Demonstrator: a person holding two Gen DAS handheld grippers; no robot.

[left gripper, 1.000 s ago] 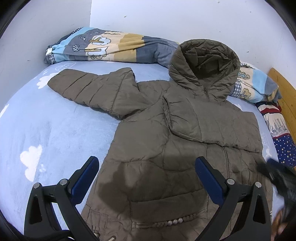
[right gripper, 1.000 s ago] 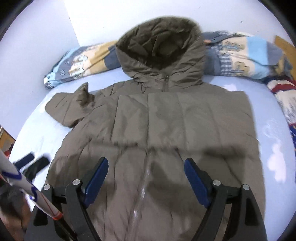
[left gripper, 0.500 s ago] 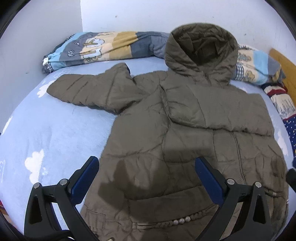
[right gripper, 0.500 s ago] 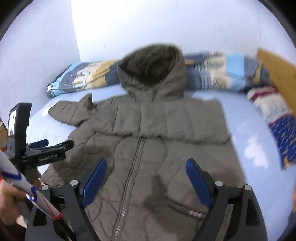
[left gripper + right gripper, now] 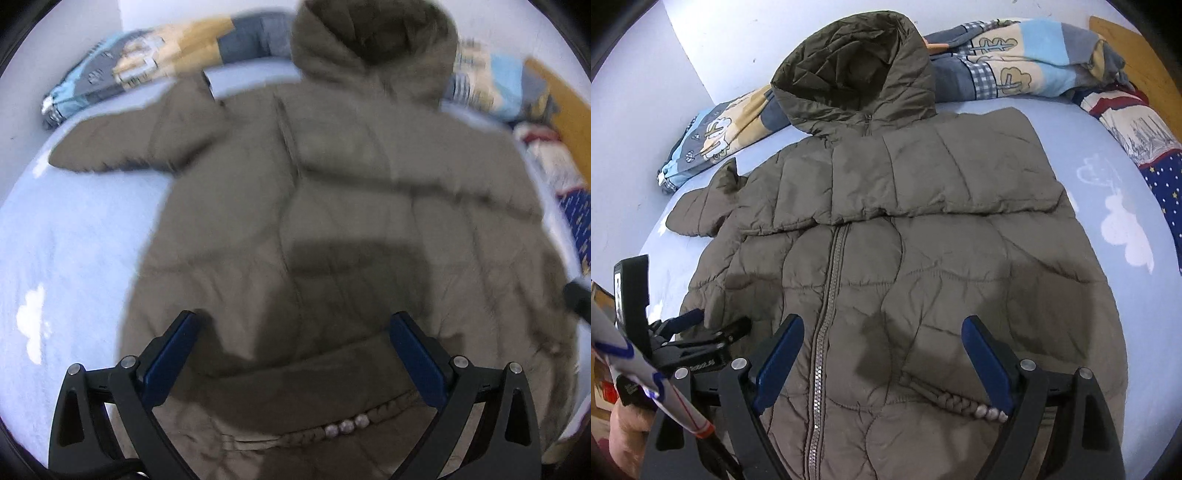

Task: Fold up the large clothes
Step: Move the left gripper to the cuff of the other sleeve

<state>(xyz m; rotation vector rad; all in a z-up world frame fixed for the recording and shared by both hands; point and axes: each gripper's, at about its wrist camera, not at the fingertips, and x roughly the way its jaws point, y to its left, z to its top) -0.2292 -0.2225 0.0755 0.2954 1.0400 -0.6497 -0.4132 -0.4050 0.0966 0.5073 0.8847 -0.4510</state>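
An olive-brown hooded puffer jacket (image 5: 905,240) lies front up on the pale blue bed, zipped, hood toward the wall. One sleeve is folded across its chest (image 5: 942,177); the other sleeve (image 5: 701,210) sticks out to the left. The jacket also fills the blurred left wrist view (image 5: 332,221). My left gripper (image 5: 293,332) is open and empty above the lower left of the jacket; it also shows in the right wrist view (image 5: 716,325). My right gripper (image 5: 882,336) is open and empty above the jacket's lower front.
A patterned quilt (image 5: 1015,66) is rolled along the wall behind the hood. A second blanket with stars (image 5: 1156,155) lies at the right, by a wooden headboard (image 5: 1126,48). The bed sheet (image 5: 1126,295) has white cloud prints.
Both grippers have moved in lower over the jacket's lower part; the left wrist view is now blurred by motion. The jacket has not moved.
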